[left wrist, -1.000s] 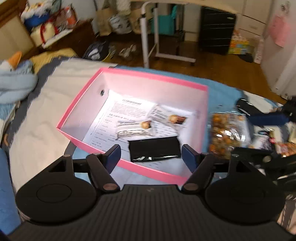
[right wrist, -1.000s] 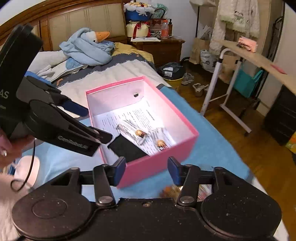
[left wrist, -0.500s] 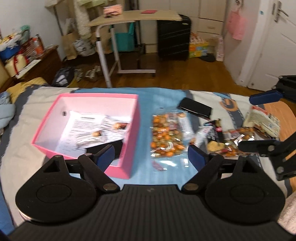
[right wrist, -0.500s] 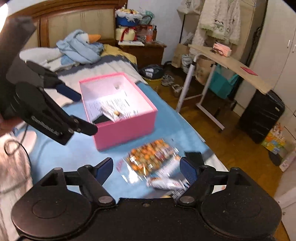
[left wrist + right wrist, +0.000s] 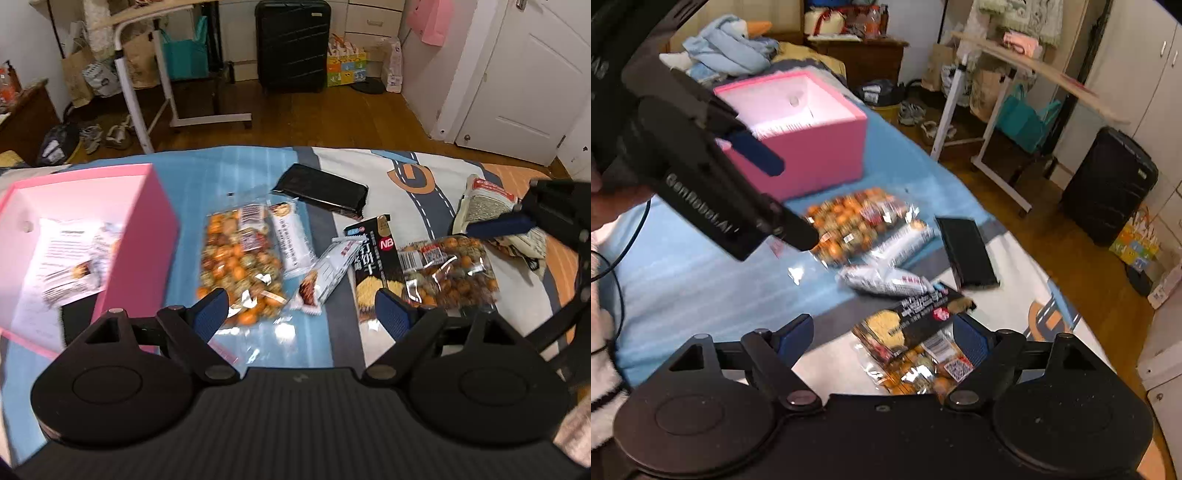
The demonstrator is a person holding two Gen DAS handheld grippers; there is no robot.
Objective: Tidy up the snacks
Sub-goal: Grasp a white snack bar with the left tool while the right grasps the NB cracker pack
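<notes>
Left wrist view shows the left gripper point(image 5: 301, 308) with jaws open and empty, the right gripper point(image 5: 882, 336) opening on nothing, over light, crinkly, slippery snack packets point(image 5: 240, 262) lying right of the pink box point(image 5: 136, 236), best pinched at a flat sealed edge

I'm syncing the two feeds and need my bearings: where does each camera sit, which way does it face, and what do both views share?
Left wrist: on the left gripper, looking down across the bed toward the door; its open fingers frame loose snacks, right gripper at the right edge.
Right wrist: on the right gripper, facing the headboard side; its jaws are opening above a nut bag, a hand at the left edge.
Shared: pink box, black packet, suitcase.
</notes>
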